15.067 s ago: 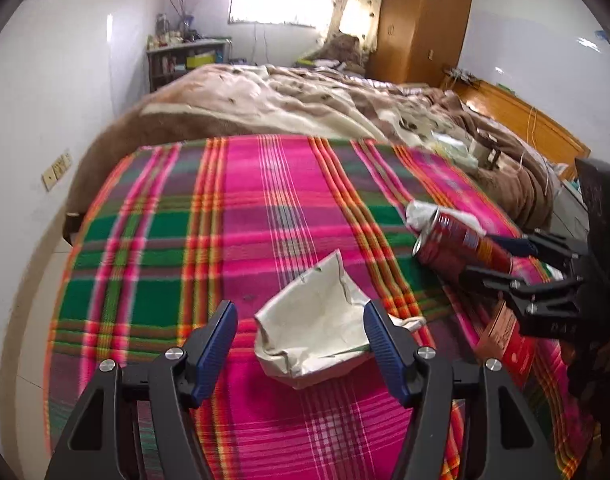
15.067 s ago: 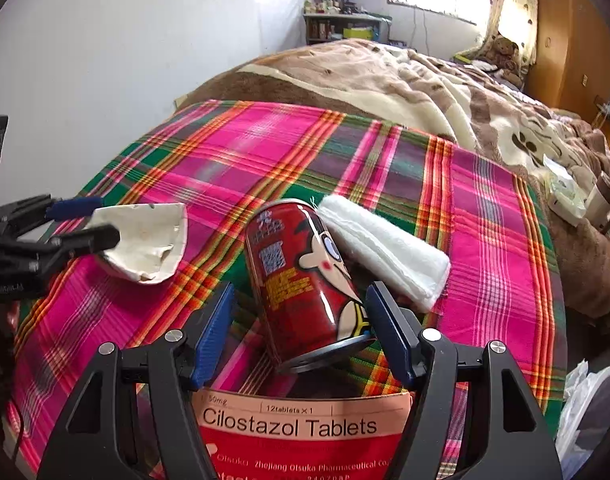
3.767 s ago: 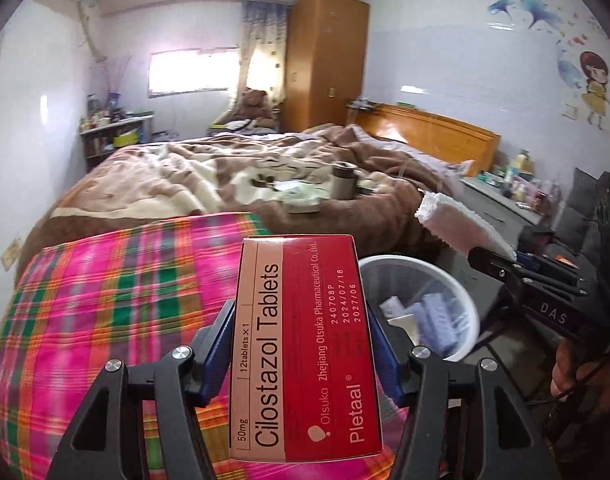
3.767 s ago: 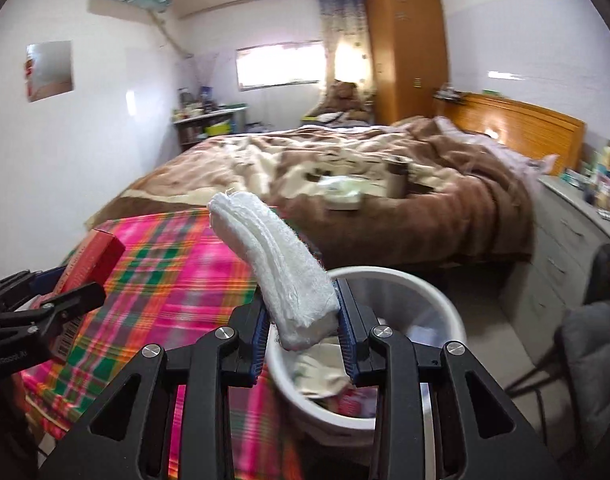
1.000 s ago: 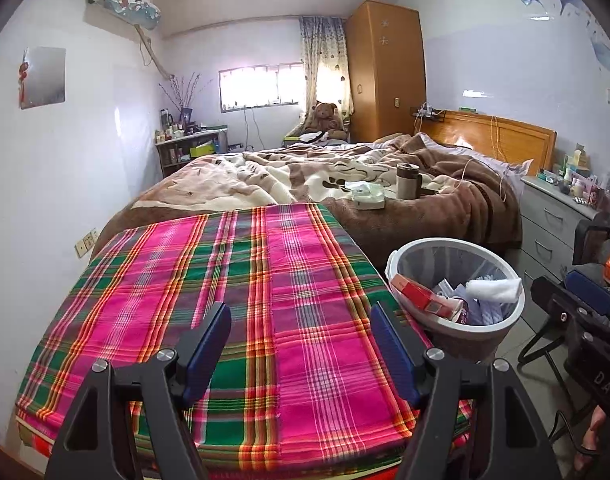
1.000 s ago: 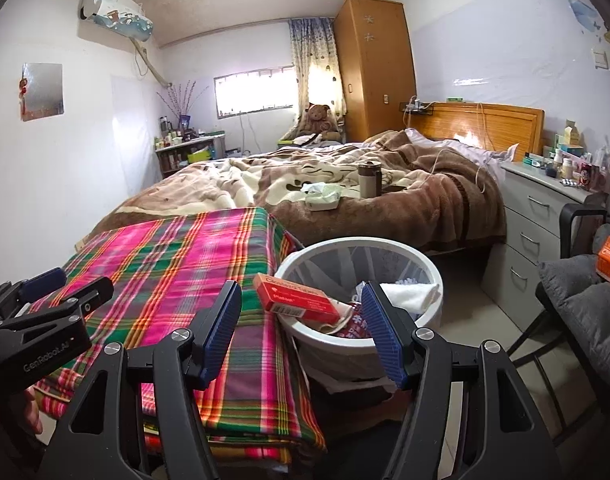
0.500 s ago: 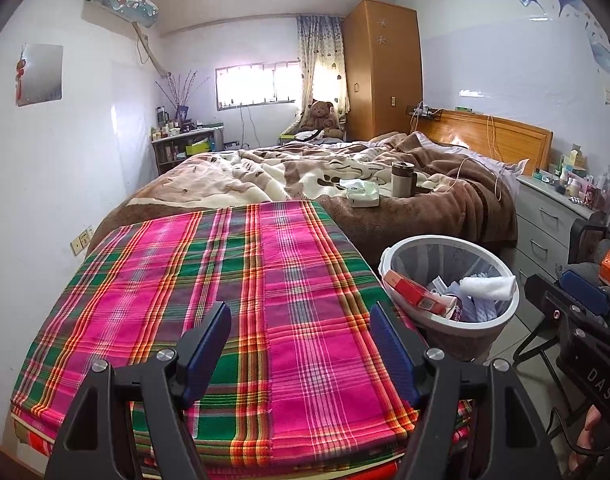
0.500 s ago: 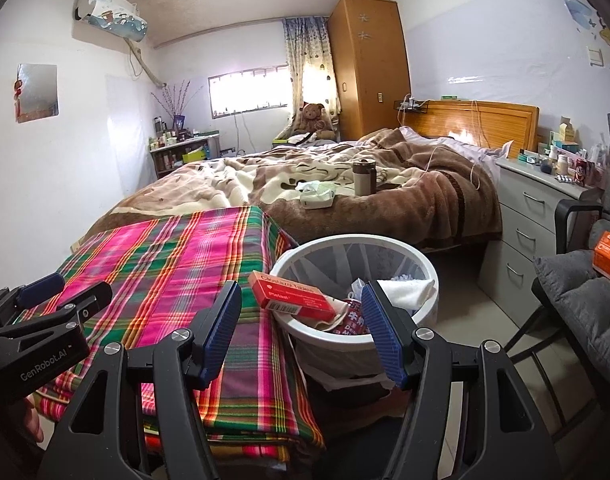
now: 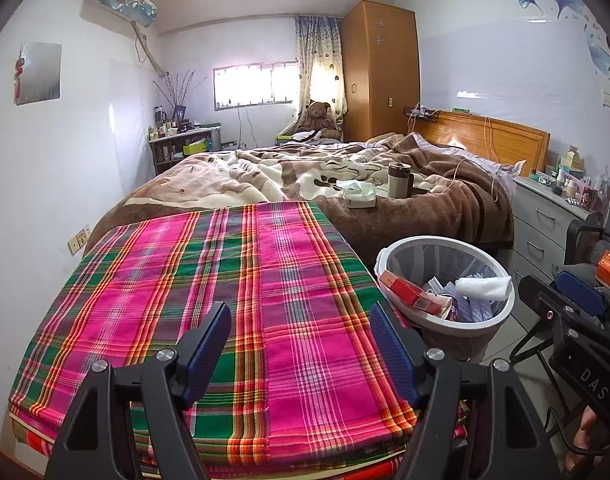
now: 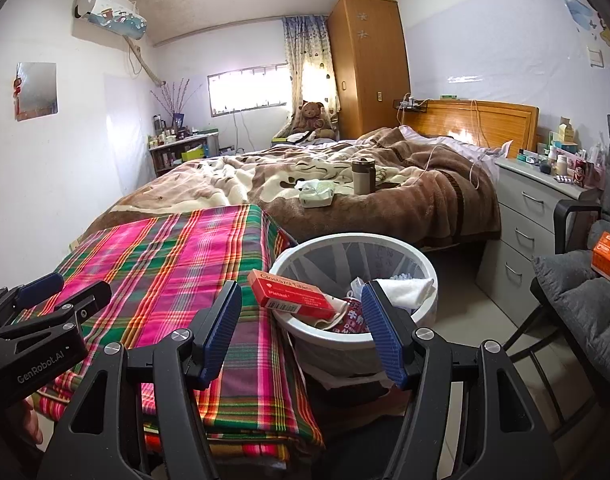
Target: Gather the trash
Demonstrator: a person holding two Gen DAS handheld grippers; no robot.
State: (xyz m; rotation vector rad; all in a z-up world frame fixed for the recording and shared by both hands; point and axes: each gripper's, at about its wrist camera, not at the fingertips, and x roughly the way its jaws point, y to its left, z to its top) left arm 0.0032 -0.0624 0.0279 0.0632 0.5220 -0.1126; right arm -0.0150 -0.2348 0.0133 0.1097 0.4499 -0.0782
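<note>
Both jaws stand apart, empty; the red box [image 10: 295, 295] leaning on the bin [image 10: 393, 246] rim could tip out.

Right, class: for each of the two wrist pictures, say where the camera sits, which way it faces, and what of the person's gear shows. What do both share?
Left wrist: sits behind the open left gripper, facing across the plaid cloth toward the bed; the right gripper shows at right.
Right wrist: sits behind the open right gripper, facing the bin; the left gripper shows at left.
Shared: plaid cloth, bin, red box, bed.
</note>
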